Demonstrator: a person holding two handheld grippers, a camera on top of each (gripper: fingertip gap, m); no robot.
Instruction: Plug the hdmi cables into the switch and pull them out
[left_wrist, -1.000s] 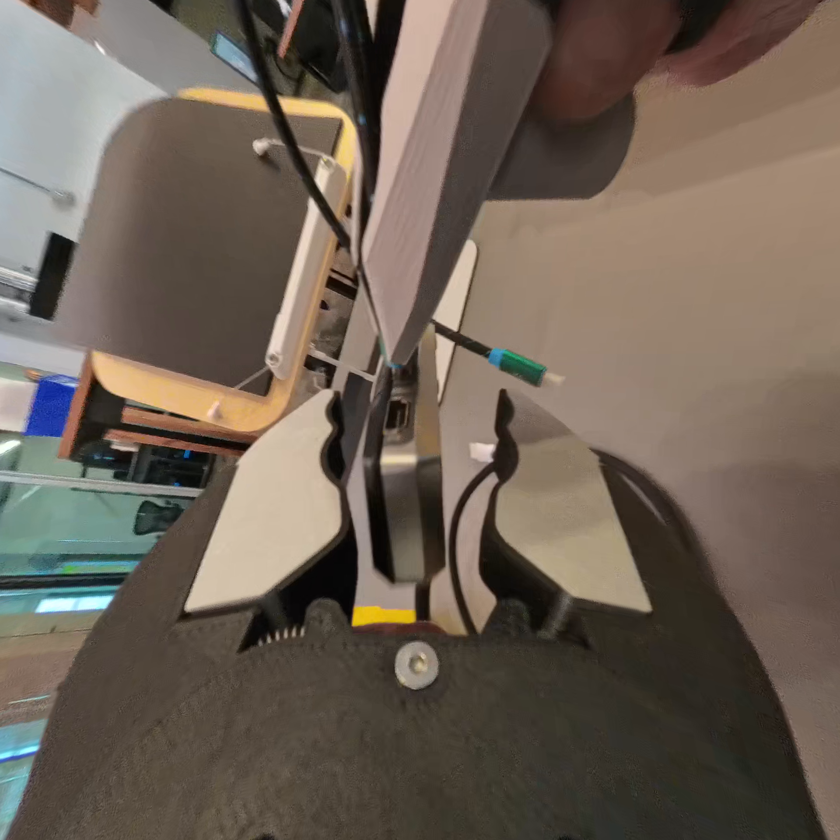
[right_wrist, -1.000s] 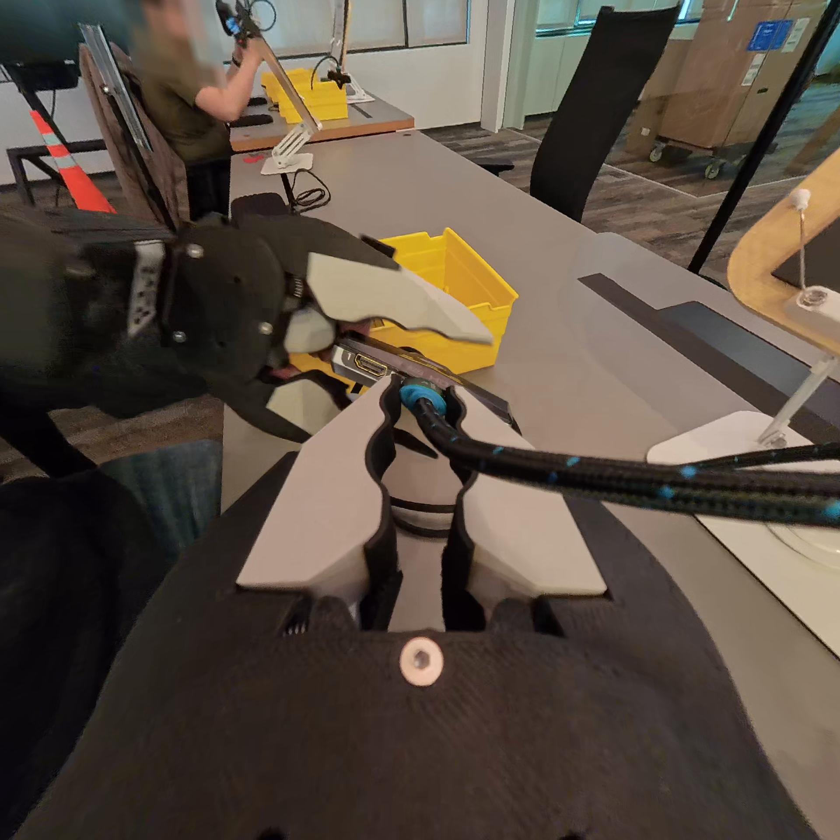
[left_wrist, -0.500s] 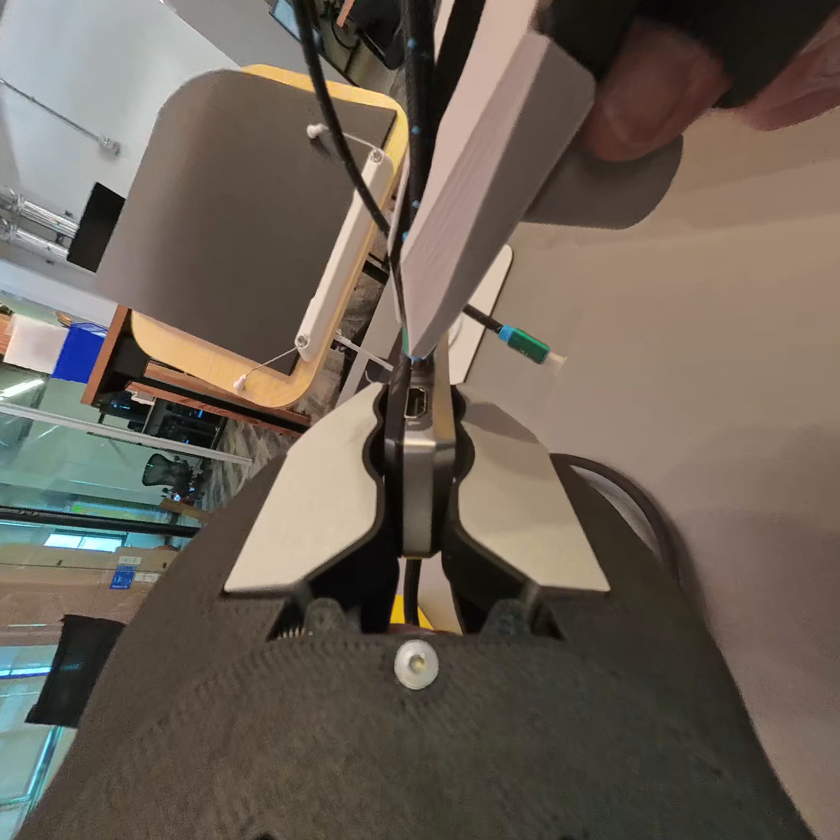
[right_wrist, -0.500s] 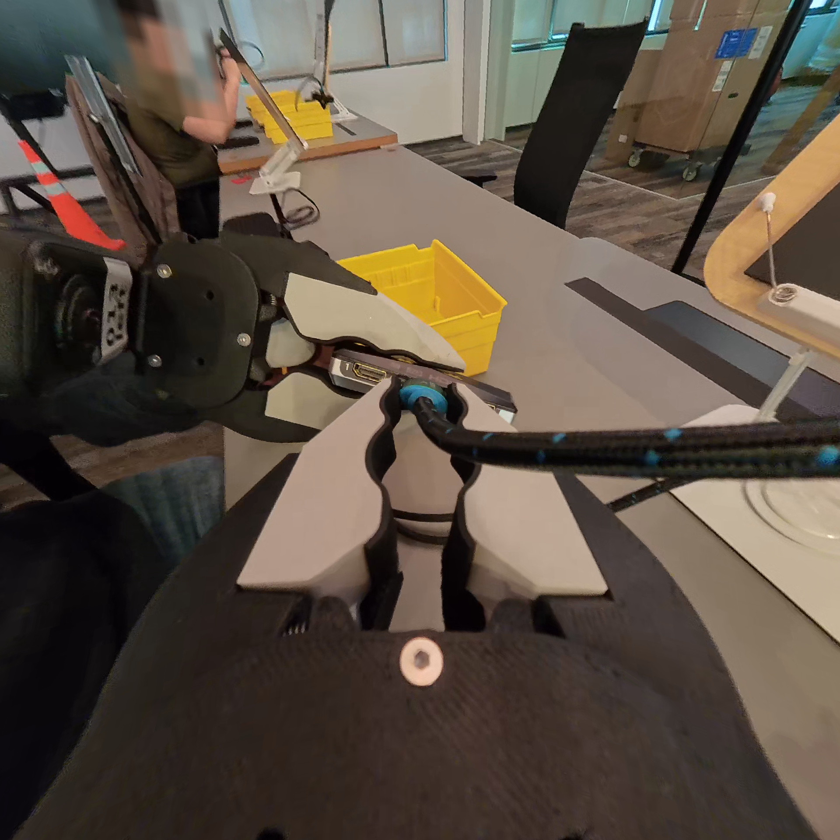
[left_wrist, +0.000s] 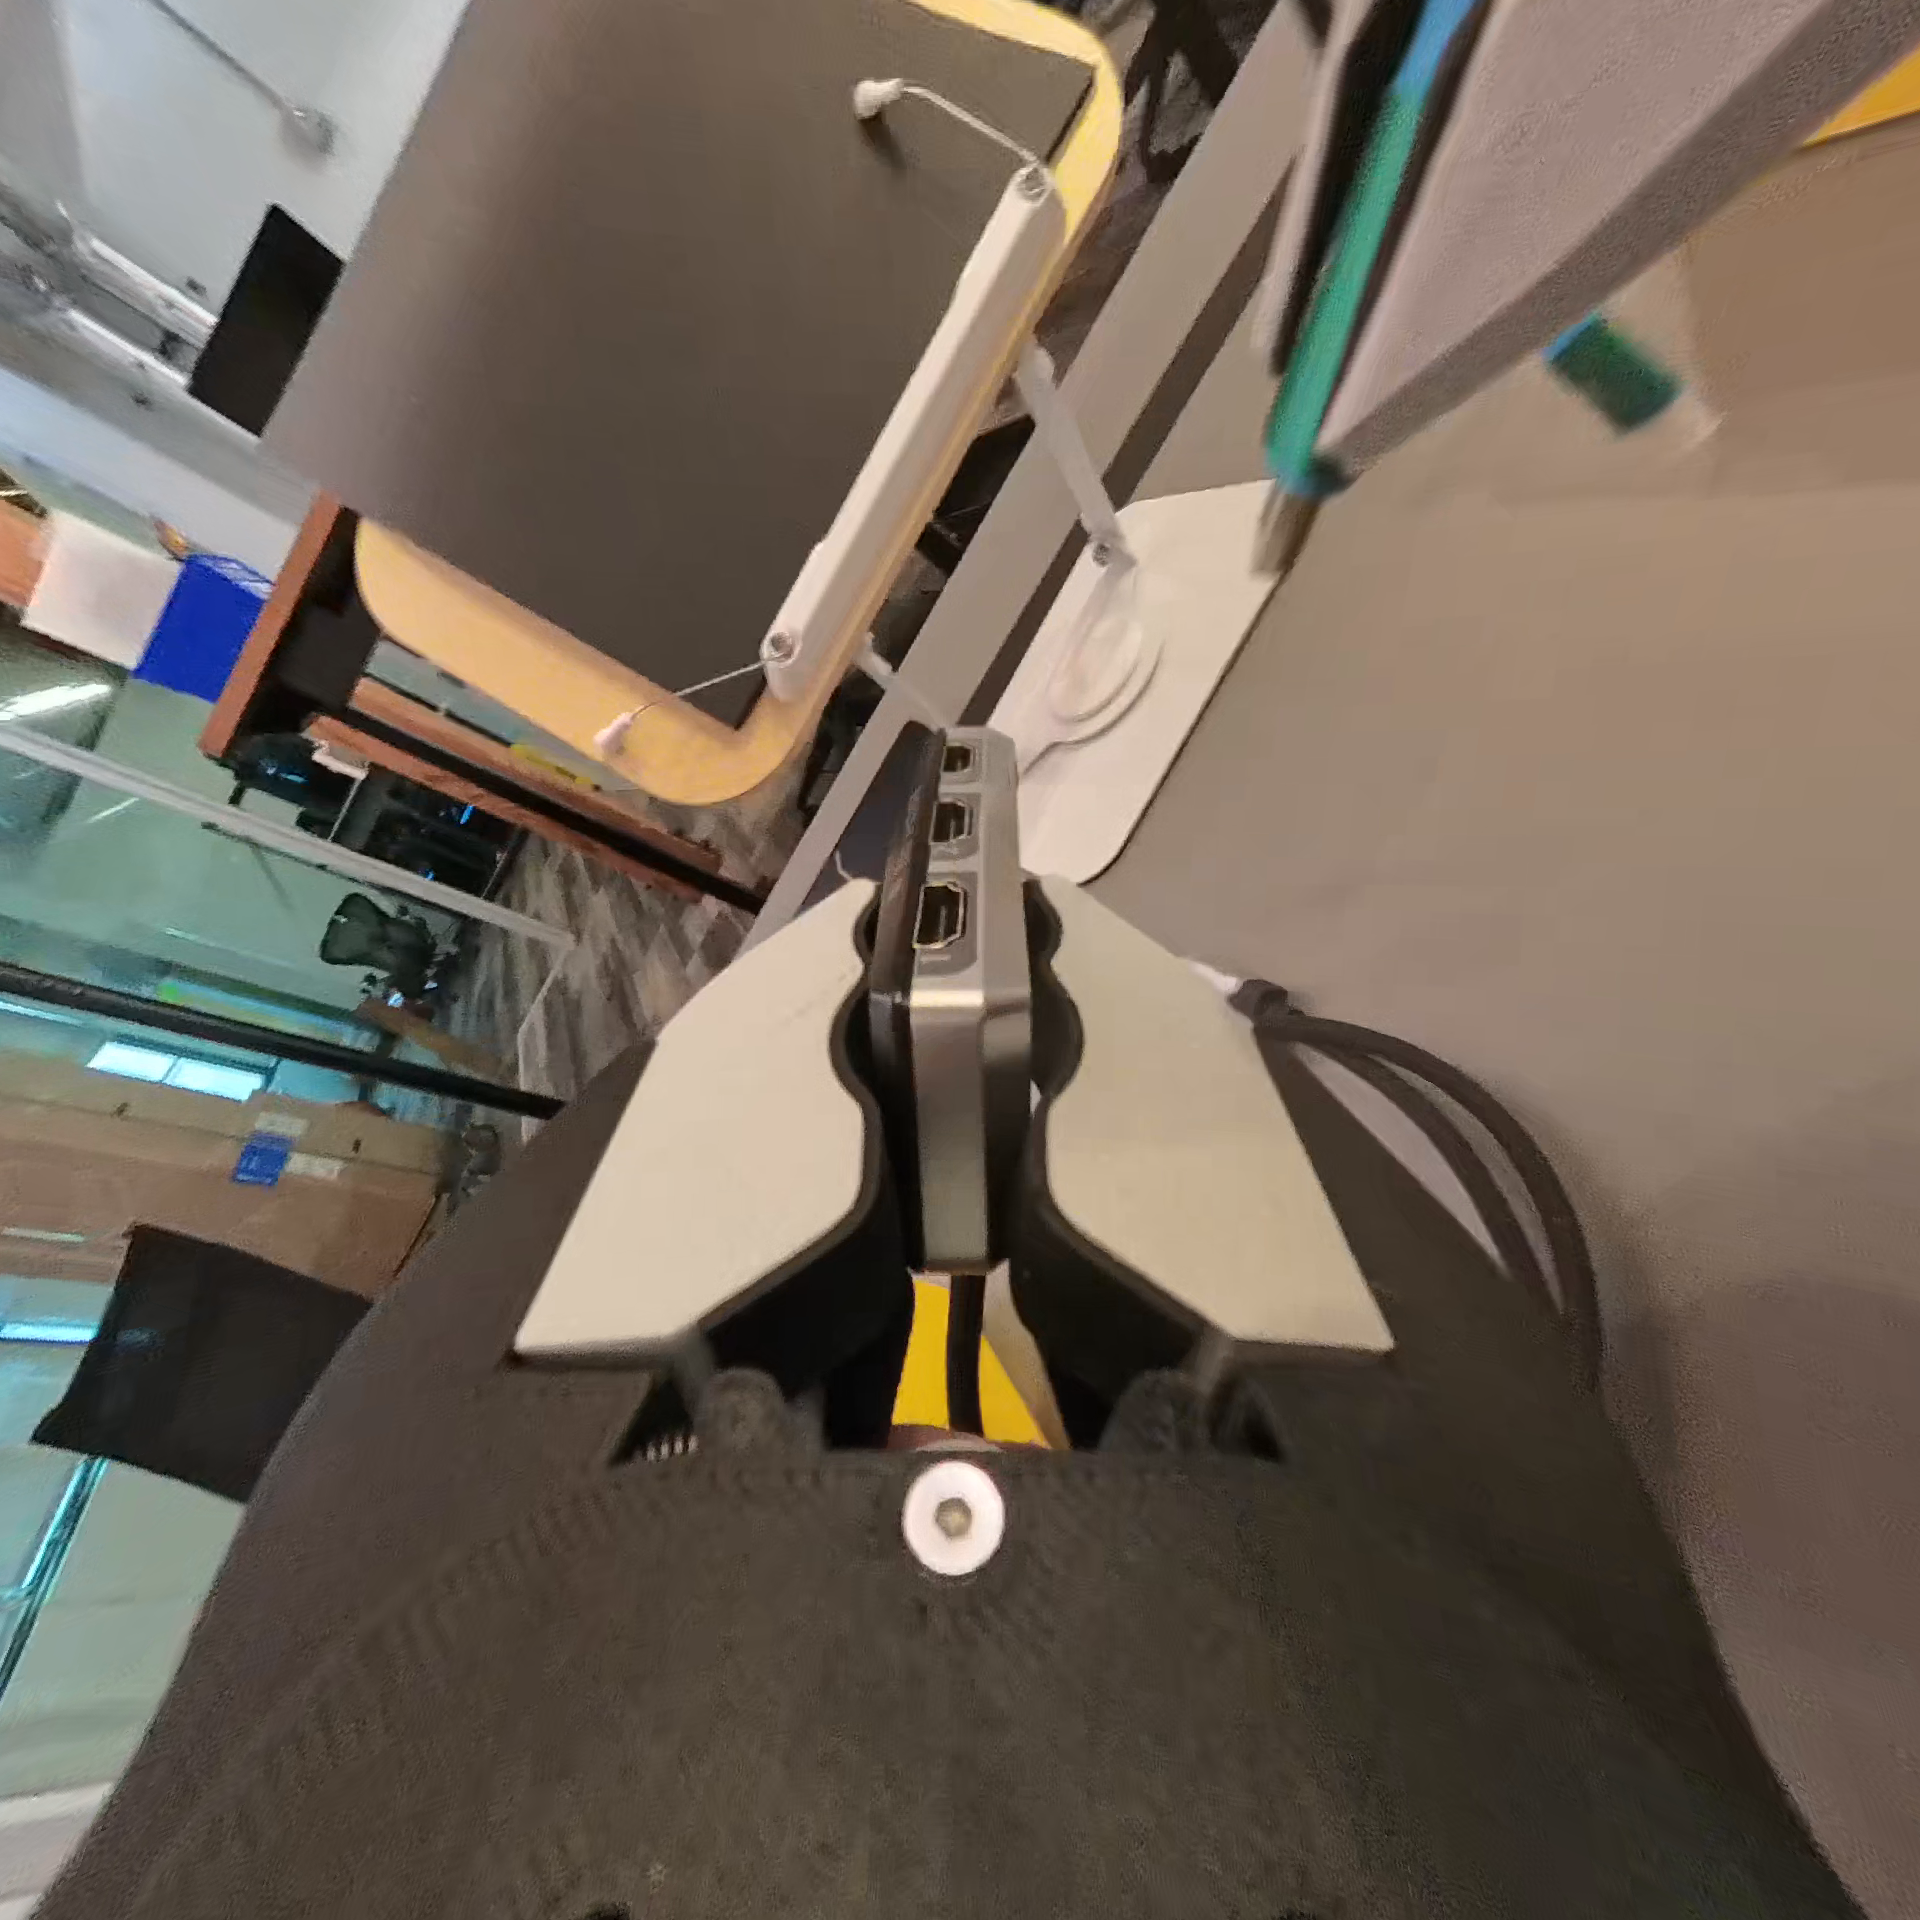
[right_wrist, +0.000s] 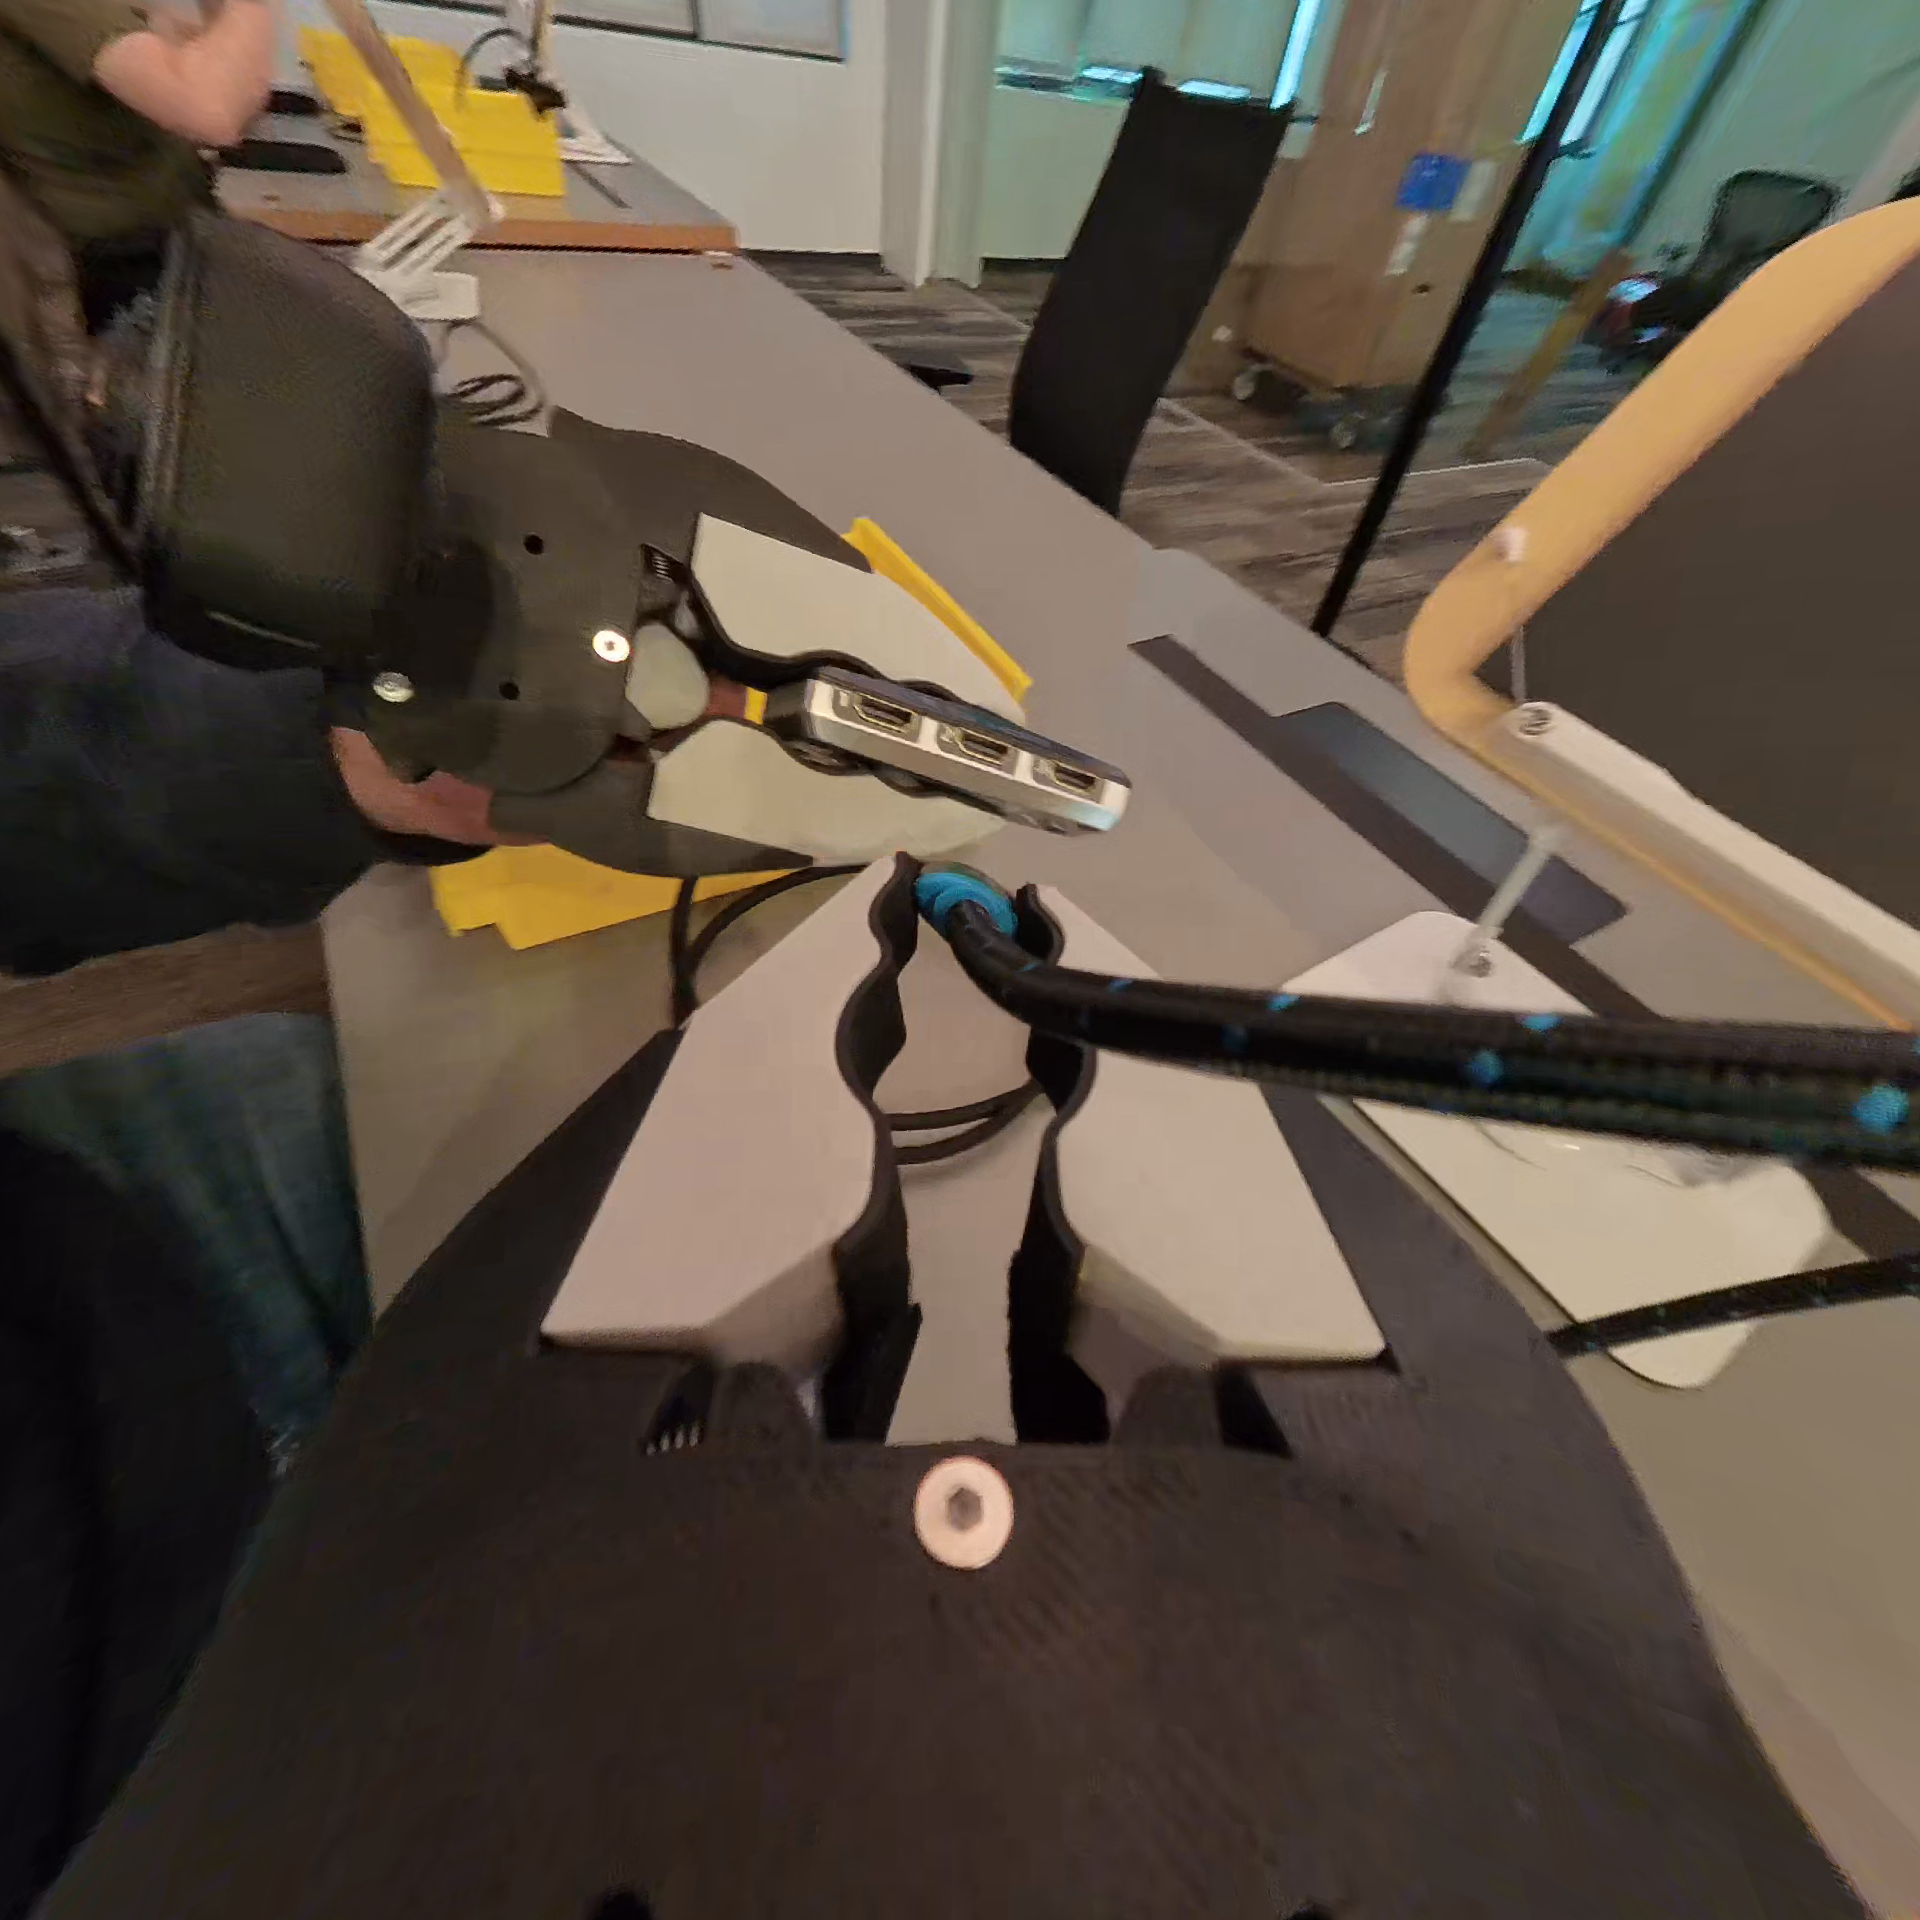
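My left gripper (left_wrist: 951, 914) is shut on the grey HDMI switch (left_wrist: 951, 1081) and holds it edge-up above the table. Its three ports (right_wrist: 977, 743) face my right gripper and are empty. My right gripper (right_wrist: 961, 899) is shut on an HDMI plug with a blue collar (right_wrist: 951, 896), just below and in front of the switch and apart from it. Its black braided cable (right_wrist: 1455, 1060) runs off to the right. In the left wrist view the right gripper's finger (left_wrist: 1579, 208) and that plug (left_wrist: 1330, 312) show blurred at the top right.
A second, green-tipped plug (left_wrist: 1610, 384) lies on the grey table. A white stand base (right_wrist: 1558, 1195) and a dark board with a yellow rim (right_wrist: 1538, 499) stand at the right. A yellow bin (right_wrist: 540, 894) sits behind the left gripper. A black cable loop (left_wrist: 1455, 1122) lies beside the switch. The tips of one gripper are about 8 centimeters away from the tips of the other.
My left gripper closed on the switch. The plug in my right gripper came out of the switch and the two grippers moved apart; all the ports now show empty.
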